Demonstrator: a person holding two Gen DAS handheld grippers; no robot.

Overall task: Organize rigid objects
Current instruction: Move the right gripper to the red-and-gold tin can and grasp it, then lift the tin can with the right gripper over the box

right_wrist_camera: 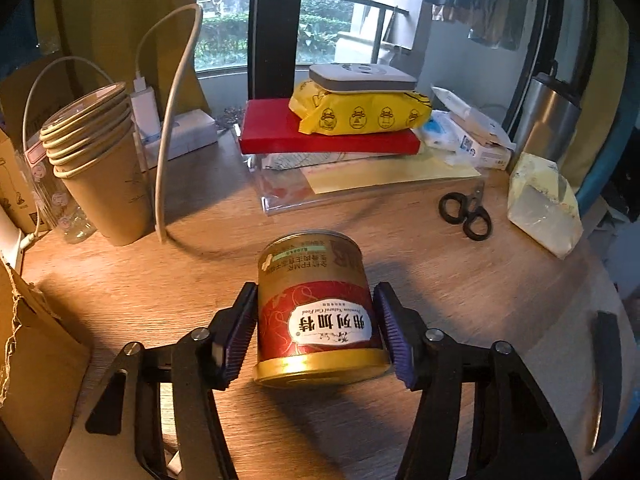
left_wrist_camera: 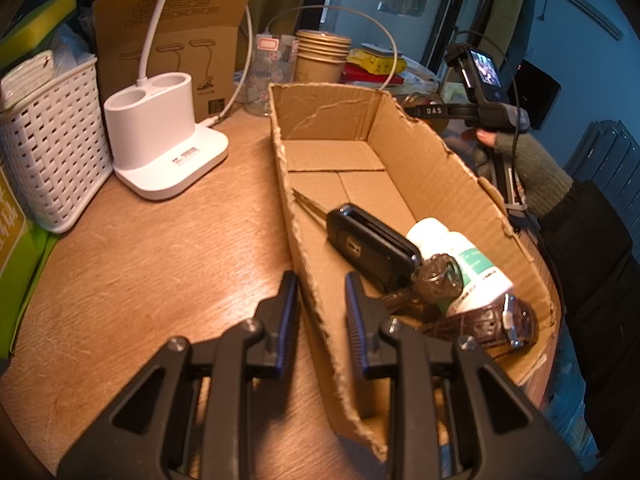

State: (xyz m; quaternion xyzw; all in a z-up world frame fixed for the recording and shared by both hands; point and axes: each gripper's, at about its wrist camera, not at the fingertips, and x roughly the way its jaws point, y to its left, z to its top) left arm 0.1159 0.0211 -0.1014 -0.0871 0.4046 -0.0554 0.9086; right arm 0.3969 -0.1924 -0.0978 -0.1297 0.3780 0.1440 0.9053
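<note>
Your left black two-finger gripper sits with jaws slightly apart, holding nothing. Your right black two-finger gripper has jaws spread wide, blue ribbed pads clamping from both sides, tilted downward.

- can label is upside down: big Chinese chars on a white oval, looks like 朗列加特, w/ "Premium Natural Cat Food" beside it, plus "EPMR" higher up
- "DAS" in white on the black band behind the cardboard box
- white bottle's print is too blurry to read
</note>
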